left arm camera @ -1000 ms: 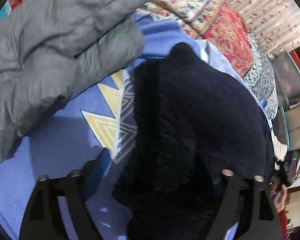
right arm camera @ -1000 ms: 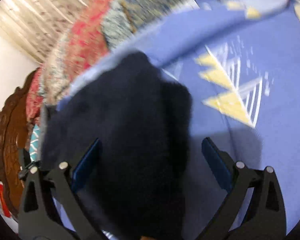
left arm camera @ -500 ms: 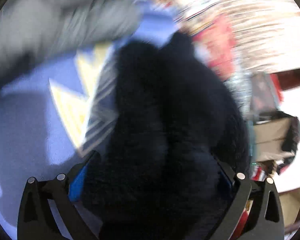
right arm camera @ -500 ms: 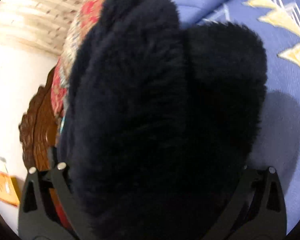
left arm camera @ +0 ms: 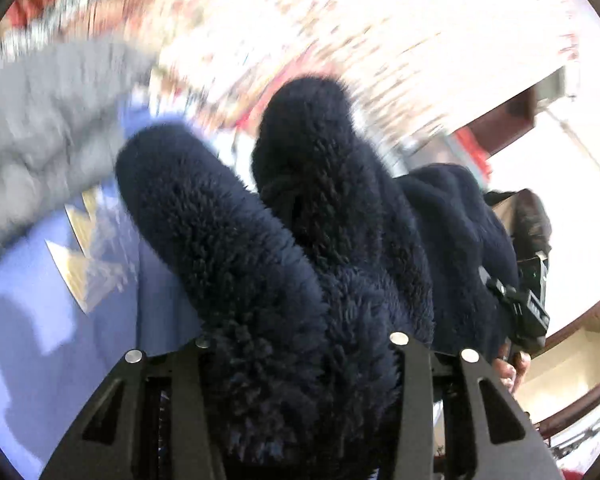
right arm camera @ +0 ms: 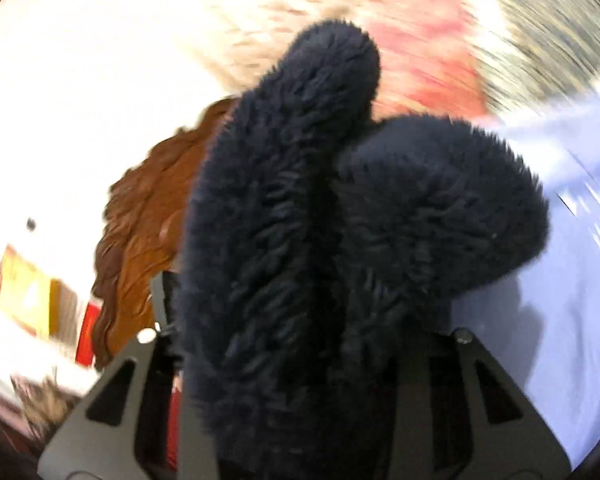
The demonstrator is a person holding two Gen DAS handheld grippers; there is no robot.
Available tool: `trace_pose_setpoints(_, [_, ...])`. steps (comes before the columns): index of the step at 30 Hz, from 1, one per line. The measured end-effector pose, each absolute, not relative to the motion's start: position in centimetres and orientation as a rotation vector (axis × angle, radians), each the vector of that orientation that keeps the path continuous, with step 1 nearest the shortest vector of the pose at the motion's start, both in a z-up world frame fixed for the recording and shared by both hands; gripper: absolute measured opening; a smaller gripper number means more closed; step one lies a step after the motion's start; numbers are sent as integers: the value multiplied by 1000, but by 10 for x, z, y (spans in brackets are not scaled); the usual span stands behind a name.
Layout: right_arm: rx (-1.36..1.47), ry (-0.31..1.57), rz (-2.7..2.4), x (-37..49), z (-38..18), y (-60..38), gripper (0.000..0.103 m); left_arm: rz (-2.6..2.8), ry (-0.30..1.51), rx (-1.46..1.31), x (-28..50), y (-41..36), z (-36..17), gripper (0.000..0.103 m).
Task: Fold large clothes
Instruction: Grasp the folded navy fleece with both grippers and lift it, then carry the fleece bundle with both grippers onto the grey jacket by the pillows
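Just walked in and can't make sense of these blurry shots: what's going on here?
A person is working with a hand-held gripper in each hand, folding clothes on a bed. Both the left gripper and the right gripper have bunches of a dark blue fleece garment between their fingers, jaws closing on it. The fleece looks lifted above the blue bedsheet. A grey jacket lies farther back on the bed.

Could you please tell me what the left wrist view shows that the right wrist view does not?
Only the left wrist view shows the blurred grey padded garment, the yellow triangle pattern and the other gripper.
Only the right wrist view shows the carved brown wooden furniture.
Both show the fluffy dark navy fleece garment bunched between closing jaws, above the light blue bedsheet.
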State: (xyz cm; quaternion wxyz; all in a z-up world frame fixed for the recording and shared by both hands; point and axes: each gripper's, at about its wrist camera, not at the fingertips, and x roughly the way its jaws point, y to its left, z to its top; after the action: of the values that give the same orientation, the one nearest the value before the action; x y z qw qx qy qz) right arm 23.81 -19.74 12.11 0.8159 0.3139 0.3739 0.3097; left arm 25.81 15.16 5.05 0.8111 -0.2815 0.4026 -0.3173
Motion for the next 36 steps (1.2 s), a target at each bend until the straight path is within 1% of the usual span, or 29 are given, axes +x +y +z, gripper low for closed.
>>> trace_pose_setpoints(3, [569,705,785,248,185,-133,33,-635,699,-617,234,209,103,64])
trace_pose_setpoints(4, [543,685,816,254,199,-112,33,-589,639,-631,224,242,121,64])
trace_pose_setpoints(7, [483,654,891,293,229,-38,33,-443,536,-626,208,313,147,64])
trace_pose_setpoints(9, [432,655,891,322,231,10,33,-321,516,-613,207,356,153,66])
trace_pose_setpoints(10, [430,680,875,340,223,33,37,-242,525,-622,210,384,147,67])
trace_pose_setpoints(11, [434,712,849,362,213,54,46,-183,539,-635,214,404,138,69])
trace_pose_setpoints(12, [410,752,746,393,190,83,55,-103,560,-647,220,423,125,72])
trace_pose_setpoints(13, [371,751,630,412,173,98,79,40,602,-643,230,445,103,79])
trace_pose_setpoints(14, [323,738,515,429,158,106,84,174,660,-623,240,461,80,81])
trace_pose_setpoints(16, [169,726,219,453,121,133,83,380,819,-624,259,492,24,81])
trace_pose_setpoints(17, [141,714,158,453,110,139,83,373,818,-673,257,503,9,84])
trace_pose_setpoints(18, [143,675,178,443,106,148,83,319,788,-741,253,510,2,85])
trace_pose_setpoints(19, [122,640,268,428,103,161,83,276,745,-788,243,515,1,85])
trace_pose_setpoints(21, [-35,602,406,401,94,190,83,288,700,-767,236,511,6,86])
trace_pose_setpoints(23, [-175,601,489,393,81,227,83,278,660,-759,224,509,13,86])
trace_pose_setpoints(24, [-241,621,504,390,68,251,83,282,625,-767,213,506,19,86])
trace_pose_setpoints(25, [-265,639,506,394,57,266,83,290,588,-769,199,521,25,86])
trace_pose_setpoints(27, [-328,715,445,412,27,290,88,339,475,-749,168,528,45,86])
trace_pose_setpoints(28, [-356,770,411,422,10,299,92,362,450,-736,160,530,50,86])
trace_pose_setpoints(29, [-360,791,397,430,3,303,92,373,437,-714,162,531,56,86])
trace_pose_setpoints(32, [-334,769,409,425,22,300,92,334,418,-599,151,510,79,86])
trace_pose_setpoints(35, [-214,713,474,386,53,279,92,251,437,-481,165,468,97,86])
trace_pose_setpoints(36, [-164,695,493,370,61,257,92,229,450,-460,167,456,97,86])
